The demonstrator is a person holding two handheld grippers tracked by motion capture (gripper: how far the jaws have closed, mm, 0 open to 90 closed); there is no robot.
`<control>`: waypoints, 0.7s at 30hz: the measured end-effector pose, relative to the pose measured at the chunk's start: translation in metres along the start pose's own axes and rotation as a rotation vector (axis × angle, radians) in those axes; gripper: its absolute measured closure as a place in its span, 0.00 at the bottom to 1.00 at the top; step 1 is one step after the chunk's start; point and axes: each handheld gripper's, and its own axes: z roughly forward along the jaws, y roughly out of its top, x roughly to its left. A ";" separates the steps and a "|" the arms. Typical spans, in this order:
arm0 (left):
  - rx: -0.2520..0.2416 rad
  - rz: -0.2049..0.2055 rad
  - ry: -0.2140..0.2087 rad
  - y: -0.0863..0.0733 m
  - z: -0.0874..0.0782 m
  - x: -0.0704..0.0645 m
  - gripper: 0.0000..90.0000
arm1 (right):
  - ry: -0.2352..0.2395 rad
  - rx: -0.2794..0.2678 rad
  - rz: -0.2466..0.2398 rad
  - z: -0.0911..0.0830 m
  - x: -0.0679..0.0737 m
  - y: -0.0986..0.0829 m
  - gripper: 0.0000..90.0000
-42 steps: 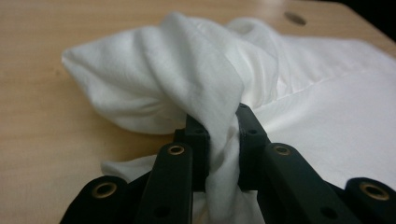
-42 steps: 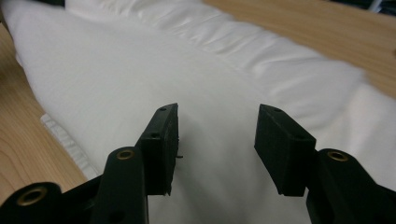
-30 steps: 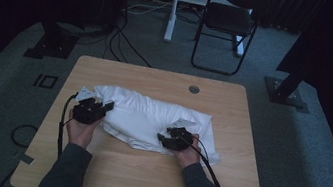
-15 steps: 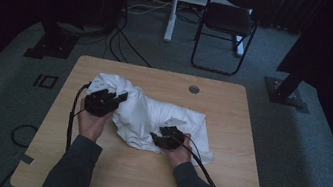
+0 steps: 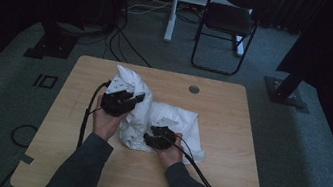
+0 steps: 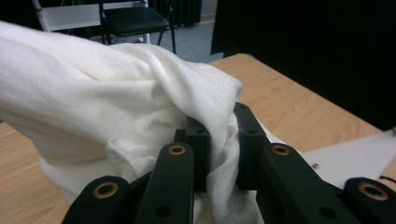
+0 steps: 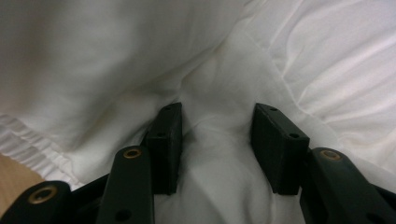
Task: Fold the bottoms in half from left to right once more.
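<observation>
Your left gripper (image 6: 219, 140) has its fingers (image 6: 198, 140) pinched tight on a fold of the white cloth (image 5: 144, 110), lifting it off the desk (image 5: 229, 134), likely to fold it over. Your right gripper (image 7: 217, 135) sits half open, cloth bunched loosely between its fingers (image 7: 168, 135). The cloth looks soft, thin, rumpled.

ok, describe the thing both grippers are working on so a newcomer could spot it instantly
Start at the light wooden table in the dim room. Near its middle lies a crumpled white cloth, its left part lifted into a peak by the left gripper, while the right gripper sits at its near edge. It is the one soft, bright white item on the table.
</observation>
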 end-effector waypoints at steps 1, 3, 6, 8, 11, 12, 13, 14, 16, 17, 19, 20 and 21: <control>0.009 0.003 0.003 -0.001 0.002 0.000 0.89 | 0.016 0.005 0.005 -0.004 -0.002 0.001 0.54; 0.017 0.017 0.007 -0.001 0.003 -0.001 0.89 | 0.052 -0.004 -0.003 -0.015 -0.003 0.004 0.48; 0.028 0.036 0.002 -0.003 0.003 -0.001 0.89 | 0.113 -0.107 -0.021 -0.044 -0.007 0.005 0.45; 0.028 0.029 0.007 -0.003 0.002 0.000 0.89 | 0.018 -0.136 0.028 -0.060 -0.016 0.000 0.44; 0.026 0.023 0.007 -0.002 0.001 0.001 0.89 | -0.085 -0.104 0.095 -0.066 -0.029 -0.011 0.40; 0.026 0.023 0.005 -0.002 0.001 0.000 0.89 | -0.100 -0.090 0.110 -0.065 -0.033 -0.015 0.39; 0.025 0.026 -0.002 -0.002 0.002 -0.002 0.89 | -0.123 -0.034 0.139 -0.058 -0.041 -0.025 0.38; 0.024 0.023 -0.008 -0.001 0.003 -0.003 0.89 | -0.110 -0.010 0.154 -0.054 -0.043 -0.028 0.38; 0.030 0.024 -0.012 0.000 0.004 -0.005 0.89 | -0.102 0.002 0.170 -0.049 -0.044 -0.031 0.39; 0.035 0.029 -0.016 0.002 0.005 -0.008 0.89 | -0.111 -0.002 0.161 -0.040 -0.041 -0.033 0.42; 0.032 0.036 -0.032 0.004 0.007 -0.012 0.89 | -0.116 0.000 0.149 -0.037 -0.038 -0.031 0.44; 0.031 0.038 -0.038 0.005 0.008 -0.014 0.89 | -0.112 0.000 0.147 -0.035 -0.037 -0.030 0.45; 0.030 0.044 -0.045 0.006 0.009 -0.017 0.89 | -0.099 -0.003 0.146 -0.033 -0.036 -0.029 0.46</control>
